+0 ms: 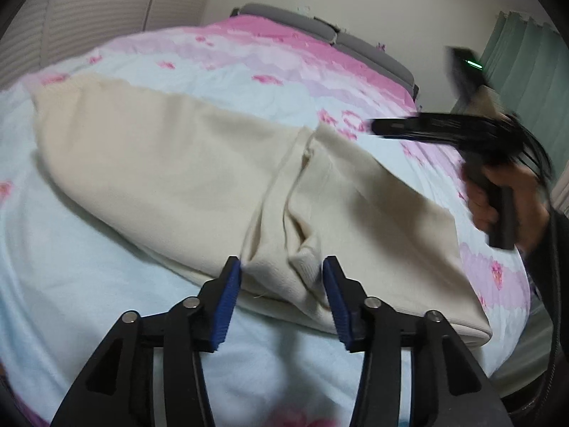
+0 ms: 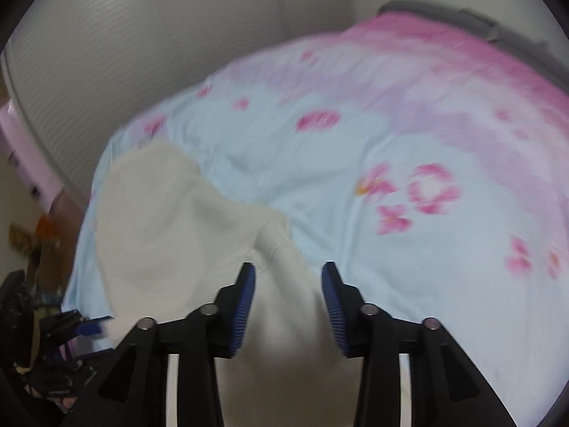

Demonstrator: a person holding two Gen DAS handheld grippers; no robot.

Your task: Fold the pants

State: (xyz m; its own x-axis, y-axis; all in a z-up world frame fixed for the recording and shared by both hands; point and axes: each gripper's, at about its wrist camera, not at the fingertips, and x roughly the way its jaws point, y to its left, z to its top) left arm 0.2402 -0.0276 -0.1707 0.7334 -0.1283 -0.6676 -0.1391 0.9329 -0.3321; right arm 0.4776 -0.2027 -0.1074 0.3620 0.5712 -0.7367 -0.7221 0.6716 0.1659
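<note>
The cream pants [image 1: 199, 178] are lying folded across the near part of the bed, resting on a pale blue and pink flowered bedspread [image 1: 249, 60]. In the left wrist view their long edges are running from far left to near right, with a raised, bunched fold sitting in the middle near the camera and a ribbed band lying along the near right end, close to the bed's edge. The left gripper [image 1: 282, 284] is hovering just over that bunched fold with its blue pads standing partly apart; the fabric is showing between the pads but they are not pressing on it. The right gripper [image 2: 288, 291] is standing partly apart as well, with a blurred stretch of cream cloth showing between its pads and no grip on it that can be seen. From the left wrist view, a hand [image 1: 505, 195] is holding that right tool above the right side of the bed, clear of the pants. Beyond the pants, the bedspread is stretching wide toward the grey headboard [image 1: 320, 25], a pale wall on the left and a green curtain [image 1: 526, 53] on the far right.
</note>
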